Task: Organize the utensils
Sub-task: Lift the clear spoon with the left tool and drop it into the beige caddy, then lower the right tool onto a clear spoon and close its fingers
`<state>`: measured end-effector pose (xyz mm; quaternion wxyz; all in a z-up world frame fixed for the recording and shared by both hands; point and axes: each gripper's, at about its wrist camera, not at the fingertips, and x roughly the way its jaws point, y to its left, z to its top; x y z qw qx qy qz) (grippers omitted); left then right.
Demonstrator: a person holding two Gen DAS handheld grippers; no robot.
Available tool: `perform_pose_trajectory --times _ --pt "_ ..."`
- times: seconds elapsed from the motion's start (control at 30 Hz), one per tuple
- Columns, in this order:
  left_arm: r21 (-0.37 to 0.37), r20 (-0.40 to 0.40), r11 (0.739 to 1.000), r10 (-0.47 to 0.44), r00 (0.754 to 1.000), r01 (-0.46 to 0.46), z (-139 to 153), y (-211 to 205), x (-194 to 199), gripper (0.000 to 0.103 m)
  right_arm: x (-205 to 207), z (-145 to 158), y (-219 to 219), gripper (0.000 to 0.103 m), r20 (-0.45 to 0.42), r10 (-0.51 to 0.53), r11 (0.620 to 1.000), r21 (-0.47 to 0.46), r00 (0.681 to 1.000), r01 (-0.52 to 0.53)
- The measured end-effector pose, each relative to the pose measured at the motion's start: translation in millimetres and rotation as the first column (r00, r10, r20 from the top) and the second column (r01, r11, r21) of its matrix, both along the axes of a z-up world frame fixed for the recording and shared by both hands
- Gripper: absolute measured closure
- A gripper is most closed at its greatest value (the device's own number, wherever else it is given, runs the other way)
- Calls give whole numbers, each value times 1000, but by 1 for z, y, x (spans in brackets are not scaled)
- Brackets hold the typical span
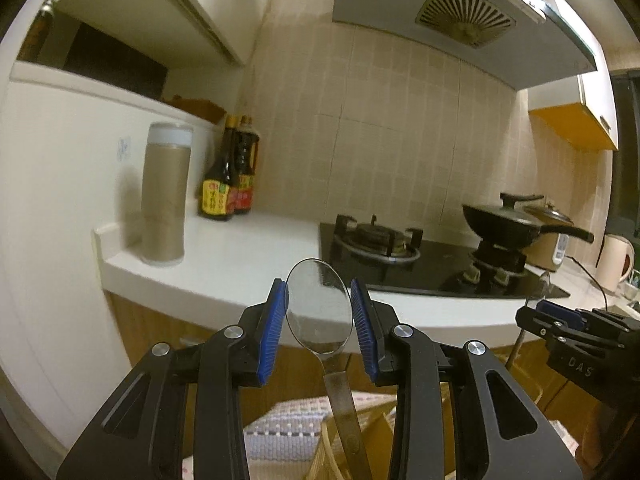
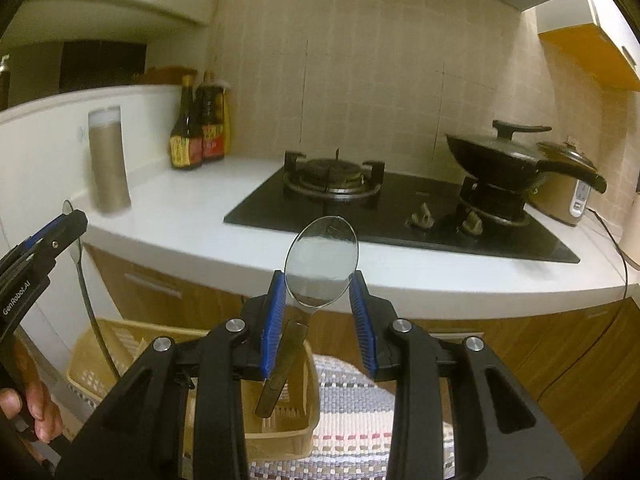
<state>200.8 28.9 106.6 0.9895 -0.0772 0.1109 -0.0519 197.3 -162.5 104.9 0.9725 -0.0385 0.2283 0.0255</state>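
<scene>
My left gripper is shut on the bowl of a steel spoon, bowl up, handle hanging down toward a tan plastic basket on the floor. My right gripper is shut on a second steel spoon, held the same way above the basket. Each gripper shows in the other's view: the right one at the right edge, the left one at the left edge with its spoon hanging. Both are held in front of the counter edge.
A white counter carries a tall beige cylinder, sauce bottles, a black gas hob with a lidded wok, a rice cooker and a kettle. Wooden cabinets stand below. A striped mat lies on the floor.
</scene>
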Motion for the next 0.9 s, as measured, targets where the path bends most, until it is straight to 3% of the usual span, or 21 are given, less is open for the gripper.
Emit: perform_pose_trajectory --times 0.3,0.37,0.4,0.47,0.63,0.9 --pt "-9 -47 998 -66 997 66 -15 -2 -9 70 -9 -13 3 72 -51 22 1000 7 998 -21" --pt "-10 -47 997 -72 996 71 -15 -2 -14 62 -16 -12 2 70 -59 34 999 17 998 -33" --pt "-8 -48 997 -71 996 71 -14 -2 -18 60 -19 -11 1 66 -59 36 999 19 998 -35" --pt "-9 -54 996 -84 995 84 -13 -2 -23 56 -28 -9 -4 40 -53 35 999 27 998 -33" --pt "-51 -88 992 -122 989 118 -9 4 -43 51 -53 -2 -15 40 -48 37 998 44 998 -35" --pt "-137 -174 974 -200 964 178 4 11 -74 47 -88 12 -34 40 -110 29 997 78 994 -20"
